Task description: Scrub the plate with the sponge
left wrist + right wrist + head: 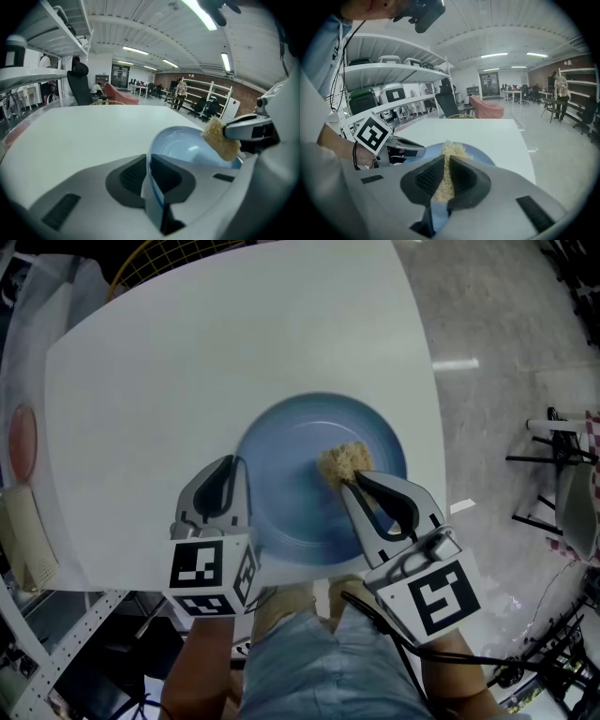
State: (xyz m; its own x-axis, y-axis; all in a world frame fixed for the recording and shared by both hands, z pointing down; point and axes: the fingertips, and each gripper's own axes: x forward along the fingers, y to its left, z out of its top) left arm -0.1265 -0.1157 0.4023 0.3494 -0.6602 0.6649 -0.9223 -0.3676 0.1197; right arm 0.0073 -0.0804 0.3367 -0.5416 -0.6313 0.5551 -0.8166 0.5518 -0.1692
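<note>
Your left gripper (232, 465) clamped on plate (300, 451) left rim; plate near table (234, 352) front edge. Your right gripper (354, 482) pinches sponge (344, 463), pressed on plate right of centre. Black-white square markers (441, 596) on both grippers.

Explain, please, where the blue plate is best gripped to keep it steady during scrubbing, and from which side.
Probably the thin rim at the blue plate's left edge, approached from the left, where the left gripper is shut on it. The rim is the only part narrow enough for the fingers, and this side leaves the centre free for the right gripper's sponge.
</note>
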